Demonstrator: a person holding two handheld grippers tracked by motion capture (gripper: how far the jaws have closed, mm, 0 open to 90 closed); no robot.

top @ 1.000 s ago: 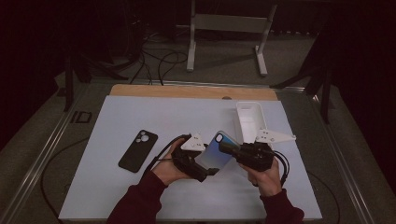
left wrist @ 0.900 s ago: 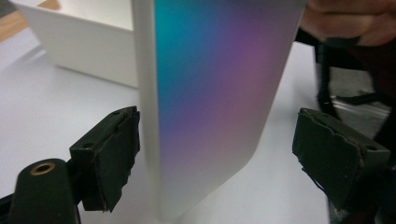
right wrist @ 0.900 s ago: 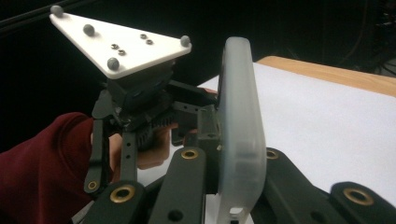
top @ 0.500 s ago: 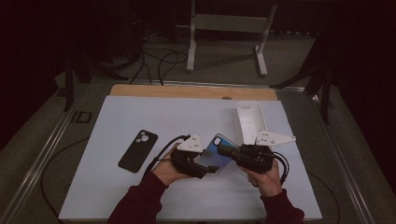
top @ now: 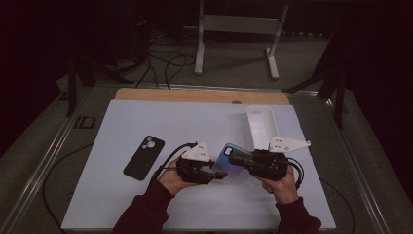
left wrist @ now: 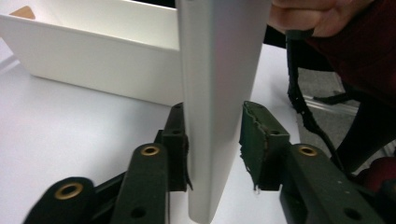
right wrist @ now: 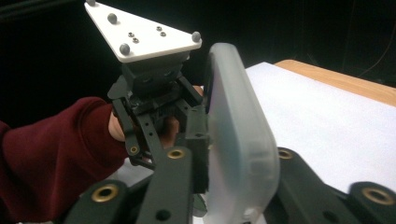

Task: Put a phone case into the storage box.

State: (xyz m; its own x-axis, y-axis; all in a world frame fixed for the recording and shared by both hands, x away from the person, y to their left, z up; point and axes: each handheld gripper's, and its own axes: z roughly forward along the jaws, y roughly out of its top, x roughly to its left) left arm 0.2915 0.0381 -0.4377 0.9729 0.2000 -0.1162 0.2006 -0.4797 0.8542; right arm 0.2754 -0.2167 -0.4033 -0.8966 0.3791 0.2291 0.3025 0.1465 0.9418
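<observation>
A phone (top: 228, 161) with a shimmering blue-purple back in a frosted clear case is held tilted above the white mat, between both grippers. My right gripper (top: 234, 157) comes in from the right, shut on the phone's far end; its jaws have just been opening slightly. In the right gripper view the case (right wrist: 239, 130) sits snug against the pad (right wrist: 198, 140). My left gripper (top: 219, 174) straddles the near end and has just been closing. In the left gripper view one pad (left wrist: 177, 140) touches the phone (left wrist: 215, 84), while a thin gap shows at the other (left wrist: 259, 140).
A black phone case (top: 144, 157) with camera holes lies flat on the mat, left of my hands. A white open tray (top: 260, 126) stands at the back right, close behind the grippers, its wall (left wrist: 93, 65) near the left jaws. A wooden strip (top: 195, 95) edges the mat's far side.
The left gripper's jaws have drawn in around the phone's near end. Both hands and the phone have stayed where they were.
</observation>
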